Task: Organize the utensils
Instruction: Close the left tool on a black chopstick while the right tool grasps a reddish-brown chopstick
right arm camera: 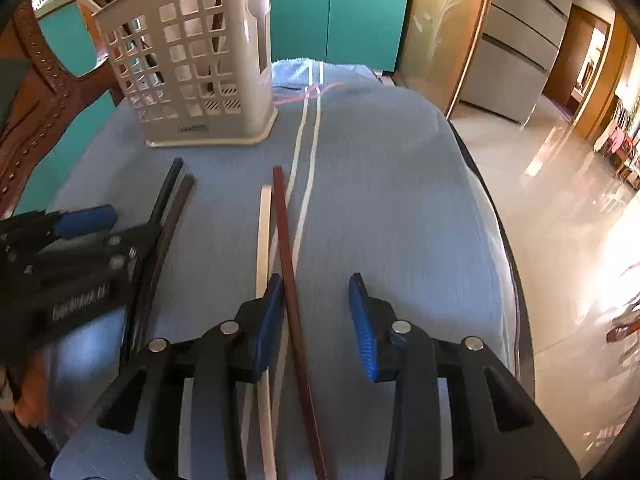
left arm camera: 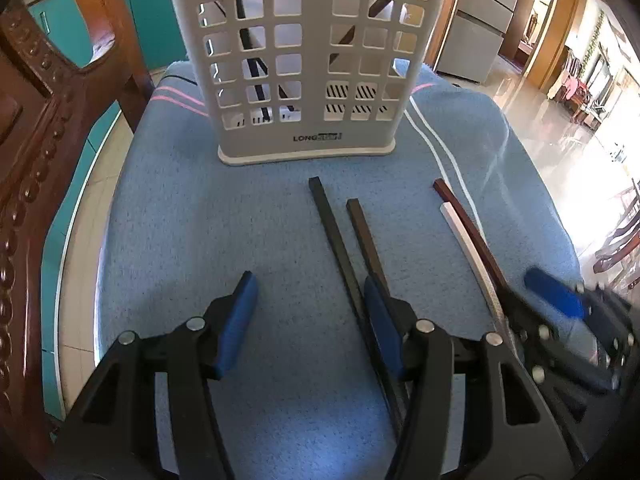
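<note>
A white slotted utensil holder point(left arm camera: 304, 60) point(right arm camera: 188, 68) stands upright at the back of the blue towel point(left arm camera: 200, 220), with dark sticks leaning inside it. Four chopsticks lie loose in front of it. My left gripper point(left arm camera: 310, 320) is open low over the towel. The black chopstick point(left arm camera: 332, 232) runs between its jaws close to the right finger, and the dark brown one point(left arm camera: 366, 240) passes under that finger. My right gripper point(right arm camera: 316, 312) is open around the reddish-brown chopstick point(right arm camera: 286, 248), which lies by its left pad. The white chopstick point(right arm camera: 264, 240) lies just outside that pad.
A carved wooden chair back point(left arm camera: 36, 140) rises at the left. Teal cabinets point(right arm camera: 340, 8) stand behind. The towel-covered table edge point(right arm camera: 496, 240) drops to a shiny tiled floor point(right arm camera: 560, 208) on the right. One blue finger point(left arm camera: 554, 294) of the right gripper shows close beside the left gripper.
</note>
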`<state>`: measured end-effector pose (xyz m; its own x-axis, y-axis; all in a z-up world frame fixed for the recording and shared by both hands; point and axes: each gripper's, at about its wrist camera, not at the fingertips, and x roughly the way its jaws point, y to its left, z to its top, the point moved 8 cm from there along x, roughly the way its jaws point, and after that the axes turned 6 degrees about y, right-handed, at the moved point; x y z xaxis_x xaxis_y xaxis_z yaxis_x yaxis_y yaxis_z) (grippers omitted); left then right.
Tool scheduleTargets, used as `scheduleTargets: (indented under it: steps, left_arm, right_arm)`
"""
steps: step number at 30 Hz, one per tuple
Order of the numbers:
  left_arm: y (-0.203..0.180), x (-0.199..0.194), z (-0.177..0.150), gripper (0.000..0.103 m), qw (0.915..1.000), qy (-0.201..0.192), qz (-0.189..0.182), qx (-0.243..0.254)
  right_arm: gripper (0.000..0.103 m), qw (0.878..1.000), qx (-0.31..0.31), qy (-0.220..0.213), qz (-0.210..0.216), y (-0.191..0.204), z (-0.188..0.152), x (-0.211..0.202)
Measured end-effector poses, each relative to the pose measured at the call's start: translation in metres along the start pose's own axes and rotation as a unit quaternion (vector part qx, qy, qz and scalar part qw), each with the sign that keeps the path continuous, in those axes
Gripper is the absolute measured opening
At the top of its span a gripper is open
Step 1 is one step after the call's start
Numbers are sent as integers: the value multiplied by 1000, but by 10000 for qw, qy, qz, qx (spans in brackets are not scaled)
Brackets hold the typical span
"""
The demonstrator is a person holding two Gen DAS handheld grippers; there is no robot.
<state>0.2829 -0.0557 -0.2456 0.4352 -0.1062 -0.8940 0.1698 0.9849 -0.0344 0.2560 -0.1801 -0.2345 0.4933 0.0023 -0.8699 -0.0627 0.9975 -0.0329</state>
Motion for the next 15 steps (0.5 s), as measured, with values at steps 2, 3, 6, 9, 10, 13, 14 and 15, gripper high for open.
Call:
scheduleTargets:
  steps: [2,3,6,9,10,13,14,15]
  left_arm:
    - [0,2,3,58,10000,-7,57,11]
    - [0,2,3,58,10000,-11,76,6]
    - [-4,4,7,60,9999,-16,152,2]
    - [-3,5,7,60,9999,39,146,14]
    - [-4,4,6,59,9999,71,130,37]
    - [-4,2,0,50,9998,5,93,154]
    - [-4,1,-1,44,9998,-41,65,200]
    - [-5,0,-3,40,9997,-75,36,235]
  right_arm:
    - [35,9999,-82,2,-91,2,12,6]
    - [36,9999,-118,-5,-119,3,15,8]
    - [36,9997,-171,-41,-139,5,25,13]
    - [36,9998,-144,-78,-85,6,29,16]
    - [36,9999,-120,-81,-70,6,30,17]
    - [29,10000,-39,-37,23,7,29,17]
    - [20,9999,-30,-18,108,9,29,16]
    - [16,9998,-13,19,215,11,28,15]
